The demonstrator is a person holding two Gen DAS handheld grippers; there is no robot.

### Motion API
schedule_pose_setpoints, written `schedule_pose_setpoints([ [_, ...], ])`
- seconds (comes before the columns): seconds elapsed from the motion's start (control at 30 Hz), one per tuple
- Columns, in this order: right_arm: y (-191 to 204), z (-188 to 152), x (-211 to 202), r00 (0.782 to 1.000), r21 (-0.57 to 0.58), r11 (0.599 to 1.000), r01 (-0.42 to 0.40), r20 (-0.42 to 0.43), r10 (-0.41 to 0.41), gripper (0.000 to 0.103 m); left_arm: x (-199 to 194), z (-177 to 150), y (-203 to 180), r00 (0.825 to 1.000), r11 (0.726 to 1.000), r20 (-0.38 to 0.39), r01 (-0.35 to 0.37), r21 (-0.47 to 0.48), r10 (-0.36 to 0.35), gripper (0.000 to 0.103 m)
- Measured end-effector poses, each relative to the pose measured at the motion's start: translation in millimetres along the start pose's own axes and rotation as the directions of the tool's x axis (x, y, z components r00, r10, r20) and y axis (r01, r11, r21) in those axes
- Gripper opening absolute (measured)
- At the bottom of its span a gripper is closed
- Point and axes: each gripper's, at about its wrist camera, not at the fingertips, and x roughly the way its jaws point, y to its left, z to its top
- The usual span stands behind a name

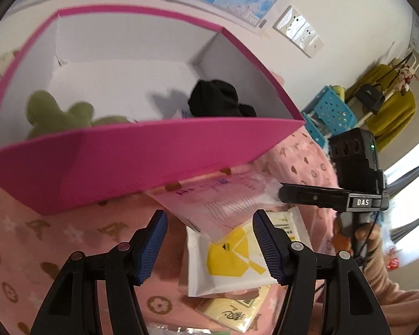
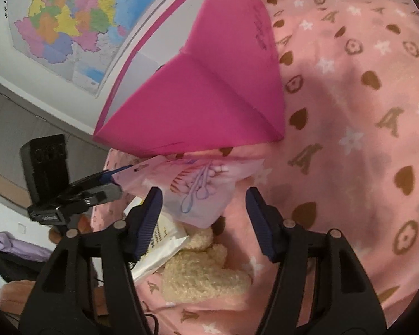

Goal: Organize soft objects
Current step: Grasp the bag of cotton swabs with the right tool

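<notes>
**Desk:** What's in the left wrist view?

**Photographer:** A magenta box [image 1: 153, 150] fills the upper half of the frame, open and white inside, sitting on a pink patterned blanket [image 1: 42, 237]. A green plush [image 1: 56, 111] lies at its lower left and a black soft item [image 1: 215, 100] at its right corner.

**Desk:** And the left gripper [image 1: 209, 215]?

**Photographer:** At the bottom centre, jaws roughly half open and holding nothing. A pink packet [image 1: 223, 201] lies just beyond the blue pads [image 1: 150, 247], its upper edge tucked under the box's near wall. The pads do not press on it. Below it sits a white and yellow packet [image 1: 231, 256], with a pale yellow packet [image 1: 231, 312] lower still.

**Desk:** The other claw?

**Photographer:** The right gripper [image 2: 204, 192] is also about half open and empty. In its own view the pink packet sits in the centre, framed by its fingers, with the left finger overlapping one edge. I cannot tell whether they touch. Seen side-on at the right of the left wrist view, its tip meets the packet's corner, and a person's hand [image 1: 363, 234] grips the handle.

**Desk:** Anything else?

**Photographer:** A cream plush [image 2: 204, 276] lies at the bottom centre of the right wrist view, beside the white packet. A wall map [image 2: 69, 19] is at the upper left.
</notes>
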Motion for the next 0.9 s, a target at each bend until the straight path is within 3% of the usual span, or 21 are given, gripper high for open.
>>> schedule_pose_setpoints([
  [0.07,1.5,0.0,3.0,1.000,-0.009,1.000,-0.010,-0.006,0.010,0.045,3.6,-0.4,0.9,1.000,1.000,-0.010,0.000,-0.003,0.000,0.064],
  [0.13,3.7,0.0,4.5,1.000,-0.024,1.000,-0.005,-0.002,0.005,0.043,5.8,-1.2,-0.5,1.000,1.000,-0.014,0.009,0.000,-0.009,0.063],
  [0.27,4.9,-2.7,1.3,1.000,-0.049,0.999,-0.012,0.015,0.013,0.029,5.8,-2.1,-3.7,1.000,1.000,-0.011,0.005,0.010,-0.005,0.060],
  [0.47,11.1,-8.9,-6.2,0.999,-0.093,0.996,0.009,0.051,-0.004,0.026,5.7,-2.7,-7.2,1.000,1.000,-0.020,0.002,0.013,-0.002,0.052],
  [0.9,53.4,-27.9,-40.2,0.987,-0.236,0.970,0.064,0.159,-0.027,0.025,-37.0,-13.1,-30.1,0.994,0.998,0.111,0.015,0.067,-0.023,0.047],
])
